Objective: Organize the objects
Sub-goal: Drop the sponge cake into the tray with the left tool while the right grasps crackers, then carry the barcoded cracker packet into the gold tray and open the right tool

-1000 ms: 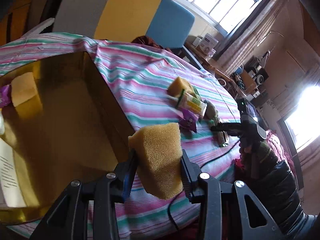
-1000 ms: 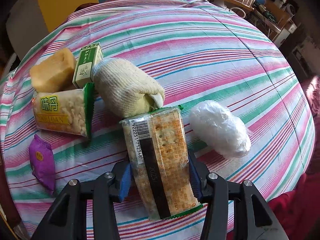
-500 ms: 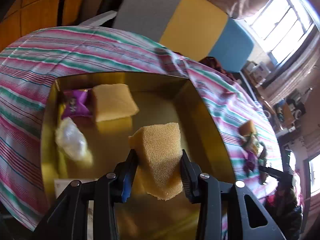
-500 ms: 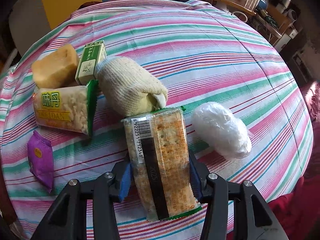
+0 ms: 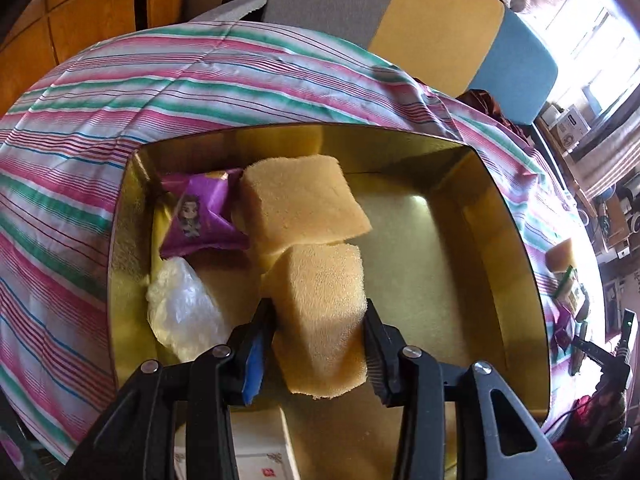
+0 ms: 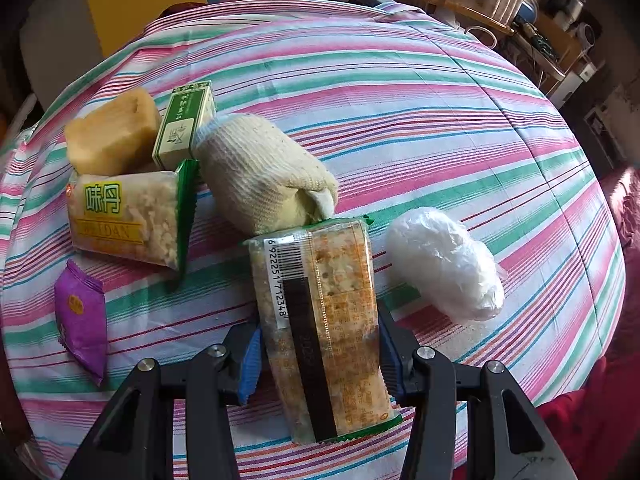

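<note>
Swung in over the gold tin (image 5: 516, 240), the left gripper (image 5: 320, 344) now hangs low at centre frame, jaws easing apart around its sponge (image 5: 320, 308) to drop it beside another sponge (image 5: 300, 208). Meanwhile the right gripper (image 6: 320, 356) pinches a cracker packet (image 6: 320, 320), waiting.

cloth (image 6: 400, 92): showing pink, green, white stripes
tin (image 5: 500, 240): showing gold
sponge (image 5: 324, 312): showing yellow
sachet (image 5: 200, 216): showing purple
glove (image 6: 260, 172): showing cream
box (image 6: 186, 124): showing green and white
crackers (image 6: 320, 320): showing tan, black band
</note>
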The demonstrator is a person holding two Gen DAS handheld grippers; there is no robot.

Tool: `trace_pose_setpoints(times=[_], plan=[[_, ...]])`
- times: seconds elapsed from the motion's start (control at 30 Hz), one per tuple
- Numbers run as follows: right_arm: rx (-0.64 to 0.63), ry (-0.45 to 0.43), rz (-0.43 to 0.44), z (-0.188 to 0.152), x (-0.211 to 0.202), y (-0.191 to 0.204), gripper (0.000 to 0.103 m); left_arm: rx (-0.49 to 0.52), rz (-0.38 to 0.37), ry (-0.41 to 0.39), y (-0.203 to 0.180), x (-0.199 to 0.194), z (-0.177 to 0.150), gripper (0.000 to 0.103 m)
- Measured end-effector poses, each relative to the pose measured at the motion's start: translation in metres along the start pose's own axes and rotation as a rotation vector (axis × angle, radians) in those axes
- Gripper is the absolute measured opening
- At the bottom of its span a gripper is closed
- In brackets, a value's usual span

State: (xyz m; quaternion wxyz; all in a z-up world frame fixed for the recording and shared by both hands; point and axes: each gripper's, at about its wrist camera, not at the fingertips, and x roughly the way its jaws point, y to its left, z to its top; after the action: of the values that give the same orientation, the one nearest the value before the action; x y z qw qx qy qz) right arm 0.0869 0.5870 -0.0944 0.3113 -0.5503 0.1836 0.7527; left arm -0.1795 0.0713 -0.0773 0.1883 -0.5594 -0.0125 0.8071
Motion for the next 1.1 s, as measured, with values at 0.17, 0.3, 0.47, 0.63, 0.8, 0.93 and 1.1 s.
trace_pose_setpoints(times=[0.17, 0.3, 0.47, 0.63, 0.8, 0.93, 1.1], plan=[[-0.003, -0.001, -0.001, 0.001, -0.001, 0.001, 0.051, -0.033, 0.034, 0.012, 0.009, 0.005, -0.007, 0.048], [-0.005, -0.002, -0.002, 0.0, -0.002, -0.001, 0.051, -0.03, 0.004, -0.038, 0.009, -0.009, -0.014, 0.053], [0.0, -0.001, 0.0, 0.001, -0.004, 0.0, 0.051, -0.025, 0.022, -0.104, 0.007, -0.031, -0.018, 0.055], [0.001, -0.001, 0.001, 0.0, -0.006, -0.002, 0.051, -0.007, 0.074, -0.213, 0.001, -0.065, -0.036, 0.055], [-0.007, -0.005, -0.003, 0.0, -0.01, -0.001, 0.05, 0.051, 0.109, -0.319, -0.021, -0.092, -0.065, 0.055], [-0.018, -0.011, -0.01, 0.0, -0.012, 0.002, 0.048, 0.086, 0.101, -0.357, -0.035, -0.105, -0.082, 0.055], [-0.026, -0.015, -0.018, 0.001, -0.016, 0.006, 0.048, 0.124, 0.096, -0.361, -0.048, -0.111, -0.097, 0.055]])
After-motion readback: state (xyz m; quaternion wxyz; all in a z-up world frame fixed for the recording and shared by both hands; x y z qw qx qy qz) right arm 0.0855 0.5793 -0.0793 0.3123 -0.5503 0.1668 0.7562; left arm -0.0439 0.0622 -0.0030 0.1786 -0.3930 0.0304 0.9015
